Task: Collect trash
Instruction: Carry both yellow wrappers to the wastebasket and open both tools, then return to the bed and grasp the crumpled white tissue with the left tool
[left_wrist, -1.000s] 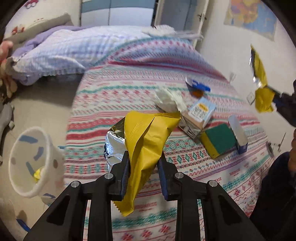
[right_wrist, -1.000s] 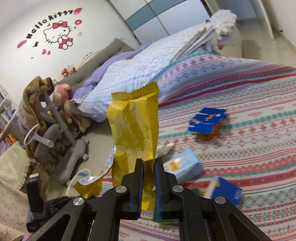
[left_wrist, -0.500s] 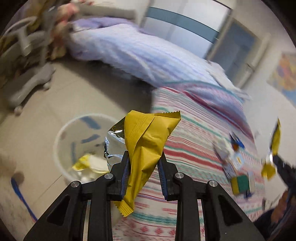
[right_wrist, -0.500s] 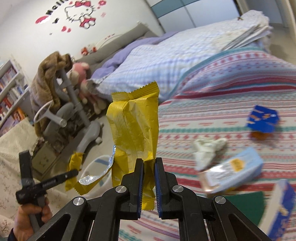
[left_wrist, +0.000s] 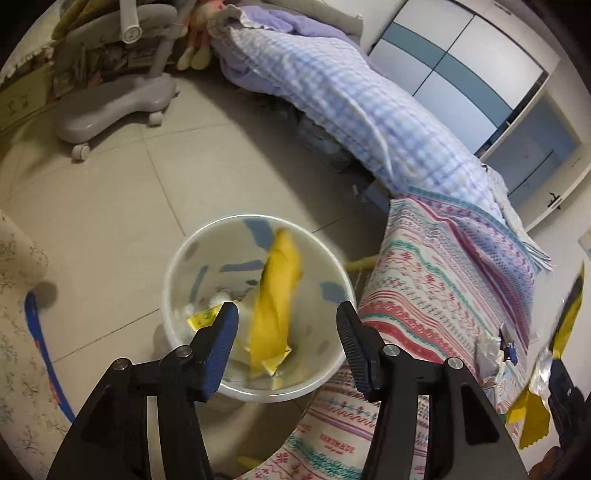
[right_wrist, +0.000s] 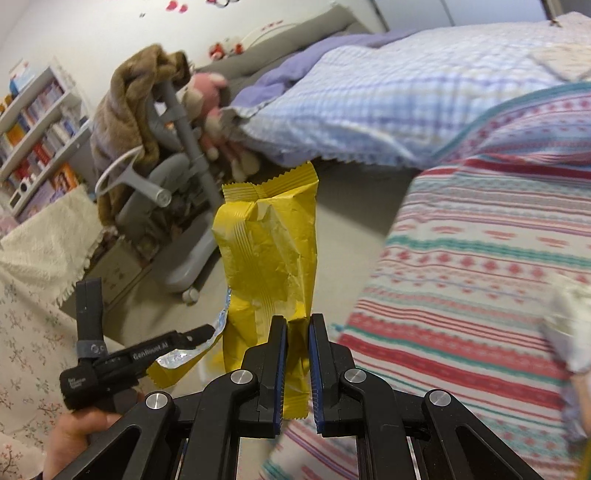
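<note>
My left gripper (left_wrist: 286, 314) hangs open over a white bin (left_wrist: 173, 273) with blue patches. A yellow wrapper (left_wrist: 275, 295) is falling, blurred, inside the bin, free of the fingers. Other scraps lie at the bin's bottom. My right gripper (right_wrist: 297, 323) is shut on a second yellow wrapper (right_wrist: 269, 251), which stands upright between its pads with a silver torn strip (right_wrist: 192, 354) hanging to the left. That same wrapper (left_wrist: 565, 325) shows at the right edge of the left wrist view. The left tool (right_wrist: 110, 369) and the hand holding it appear low left in the right wrist view.
The bin stands on the tiled floor (left_wrist: 92, 192) against a bed with a striped patterned cover (left_wrist: 443, 288). A checked quilt (left_wrist: 351, 103) lies further up the bed. A grey wheeled chair (left_wrist: 118, 96) stands beyond the bin. A white crumpled scrap (right_wrist: 569, 317) lies on the cover at right.
My left gripper swung from the bed to above the bin, opened and let go of its yellow wrapper, which now drops into the bin. The right gripper keeps its wrapper.
</note>
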